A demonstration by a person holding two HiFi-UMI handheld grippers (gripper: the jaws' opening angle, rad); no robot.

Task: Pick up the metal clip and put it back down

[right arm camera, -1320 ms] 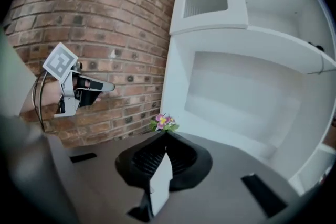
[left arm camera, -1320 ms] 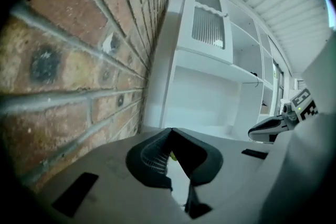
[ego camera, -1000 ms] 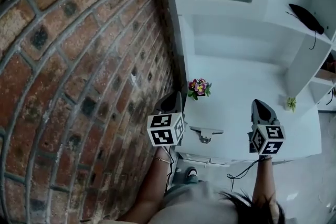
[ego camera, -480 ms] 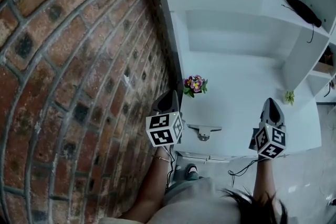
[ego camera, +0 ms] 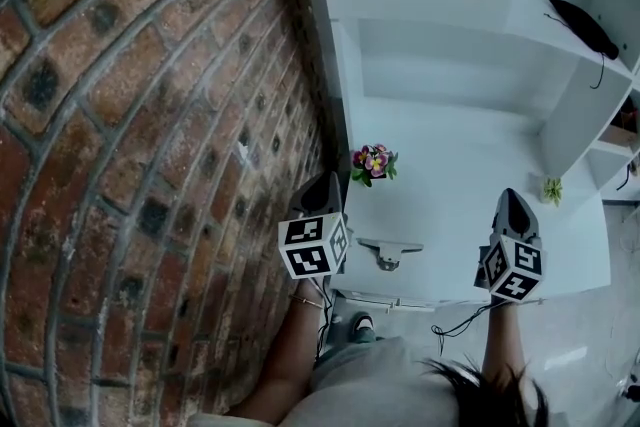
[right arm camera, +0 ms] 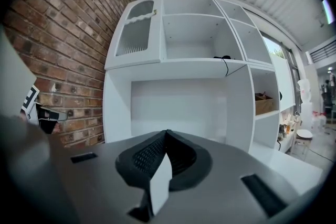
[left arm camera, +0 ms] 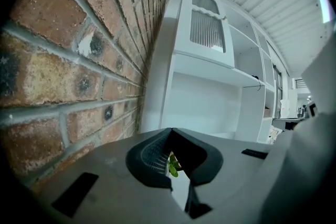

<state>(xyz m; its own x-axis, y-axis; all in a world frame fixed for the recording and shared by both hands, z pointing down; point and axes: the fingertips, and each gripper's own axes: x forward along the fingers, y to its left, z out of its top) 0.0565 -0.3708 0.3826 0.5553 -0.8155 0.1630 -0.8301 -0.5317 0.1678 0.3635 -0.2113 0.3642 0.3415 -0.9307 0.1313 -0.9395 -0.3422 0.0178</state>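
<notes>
lying flat on the white worktop (ego camera: 450,215), close to its front edge, the metal clip (ego camera: 388,253) is gripped by nothing. just left of the clip the left gripper (ego camera: 322,190) is held, its fingers (left arm camera: 149,157) pressed together at the tips with nothing between them. well to the right of the clip the right gripper (ego camera: 513,203) is held likewise, its fingers (right arm camera: 144,157) closed and empty. the scene is judged to fit either the moment ahead of a lift or the moment after a set-down; which one cannot be settled. were a grasp wanted, the fingers would first have to be spread. just beyond the clip a small flower pot (ego camera: 374,163) stands, and left of it a brick wall (ego camera: 150,115) crowds the left gripper. far right of the clip a green sprig (ego camera: 551,189) is seen, and far beyond it a black object (ego camera: 583,27) lies on a shelf.
</notes>
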